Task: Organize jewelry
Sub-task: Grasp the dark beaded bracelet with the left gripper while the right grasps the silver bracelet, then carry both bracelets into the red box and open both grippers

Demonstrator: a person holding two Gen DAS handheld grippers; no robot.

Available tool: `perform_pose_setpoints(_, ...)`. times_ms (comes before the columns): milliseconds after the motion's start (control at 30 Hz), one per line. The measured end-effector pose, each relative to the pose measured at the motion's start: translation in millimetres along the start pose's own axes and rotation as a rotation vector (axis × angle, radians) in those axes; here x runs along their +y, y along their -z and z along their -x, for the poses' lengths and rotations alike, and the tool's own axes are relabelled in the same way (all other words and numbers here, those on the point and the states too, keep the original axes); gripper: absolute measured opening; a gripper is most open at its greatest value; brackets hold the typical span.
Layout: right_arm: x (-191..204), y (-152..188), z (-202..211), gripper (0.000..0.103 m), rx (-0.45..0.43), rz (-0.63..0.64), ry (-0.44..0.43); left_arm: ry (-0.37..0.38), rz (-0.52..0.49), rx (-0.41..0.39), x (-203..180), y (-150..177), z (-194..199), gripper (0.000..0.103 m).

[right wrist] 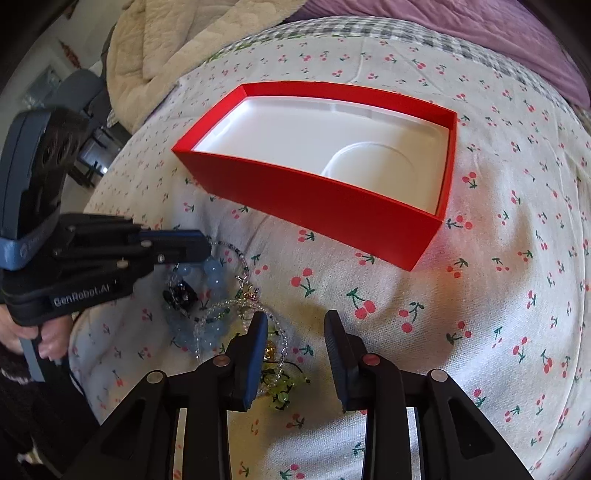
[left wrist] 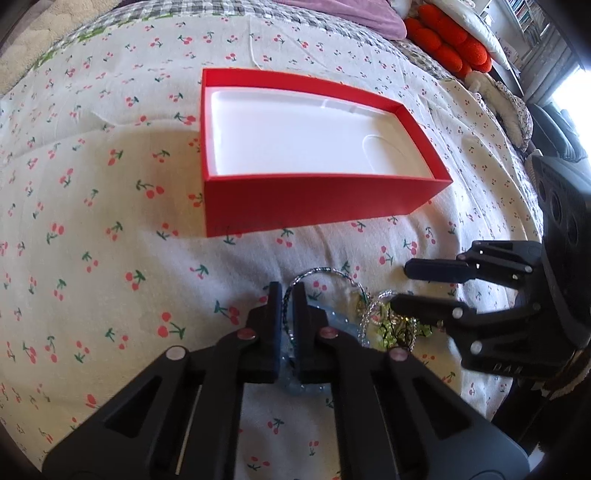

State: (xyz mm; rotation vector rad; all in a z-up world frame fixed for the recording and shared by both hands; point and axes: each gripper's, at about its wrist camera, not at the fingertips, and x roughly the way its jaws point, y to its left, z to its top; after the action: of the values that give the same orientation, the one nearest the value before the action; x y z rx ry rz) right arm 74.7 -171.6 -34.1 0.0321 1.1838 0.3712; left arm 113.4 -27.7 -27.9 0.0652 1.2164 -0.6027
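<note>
A red box (right wrist: 332, 206) lies open on the cherry-print bedspread (right wrist: 480, 295), its moulded white insert (right wrist: 332, 140) bare. Near its long side, toward the bed's near edge, the jewelry sits in a tangled heap: pale blue beads (right wrist: 213, 271), a silver chain (left wrist: 325, 273), clear beads (right wrist: 221, 308), a black charm (right wrist: 181, 293) and green beads (right wrist: 284, 391).

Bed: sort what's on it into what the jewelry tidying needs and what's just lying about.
Needed:
red box, nothing in it
blue bead bracelet
silver bracelet
green bead piece
left gripper
right gripper

Lying about:
orange cushion
purple blanket
beige blanket
</note>
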Motion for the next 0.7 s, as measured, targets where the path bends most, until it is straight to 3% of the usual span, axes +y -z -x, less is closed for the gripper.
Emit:
perform_pose_setpoints(300,33.9,-3.2,-16.5,0.035,0.002,0.143,0.115,-0.043,-0.003,-0.031,-0.1,-2.9,6.1,0.004)
perform_pose_setpoints(367,36.3,-4.3,-18.1,0.03,-0.003,0.145,0.112,-0.052,-0.009,-0.038,-1.5,-3.0,7.7,0.004)
perform_pose_setpoints(433,38.5,-6.0,-19.8,0.013,-0.003,0.142,0.095,-0.061,-0.013,-0.045,-2.0,-2.8,9.9,0.004)
perform_pose_setpoints(700,38.1,-3.4,1.6,0.005,-0.06,0.118,0.053,-0.071,-0.018,-0.097,-5.2,-3.9,31.2,0.004)
